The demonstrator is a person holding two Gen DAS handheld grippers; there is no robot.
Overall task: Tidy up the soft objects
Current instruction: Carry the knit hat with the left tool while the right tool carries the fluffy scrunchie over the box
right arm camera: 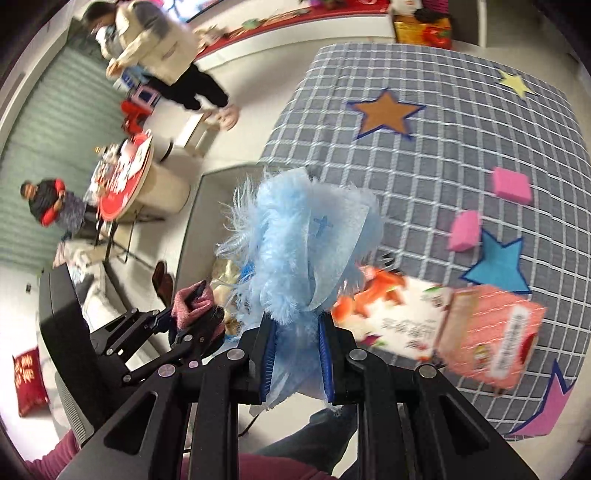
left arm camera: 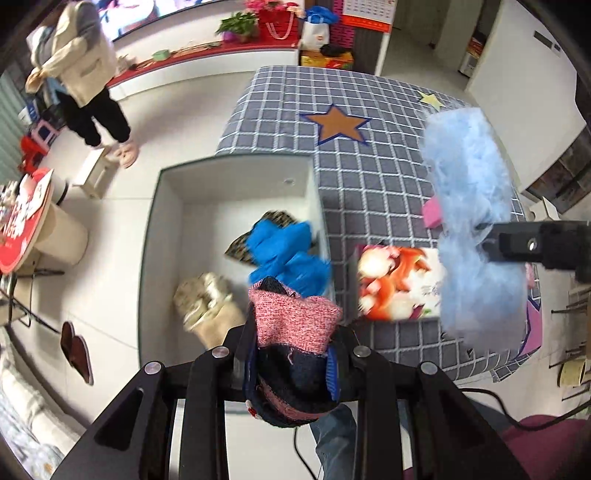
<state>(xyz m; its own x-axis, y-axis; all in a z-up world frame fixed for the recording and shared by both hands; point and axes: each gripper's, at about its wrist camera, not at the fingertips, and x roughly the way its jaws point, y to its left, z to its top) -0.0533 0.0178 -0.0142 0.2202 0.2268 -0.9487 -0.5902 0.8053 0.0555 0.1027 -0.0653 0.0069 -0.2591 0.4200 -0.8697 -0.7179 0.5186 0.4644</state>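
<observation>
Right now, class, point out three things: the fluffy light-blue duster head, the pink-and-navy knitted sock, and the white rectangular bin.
Fluffy light-blue duster head (right arm camera: 306, 236): right wrist view, middle of its fluff.
Pink-and-navy knitted sock (left arm camera: 295, 321): left wrist view, pink band.
White rectangular bin (left arm camera: 236, 181): left wrist view, far inner wall.

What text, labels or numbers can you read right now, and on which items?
Nothing reads clearly.
Pink box: printed label lines, too blurred.
Picture box: characters beside the food photo, too blurred.
Red cushion: gold characters, too small.
Wall calendar: number grid, too small.
Round red board: white lettering, unreadable.
</observation>
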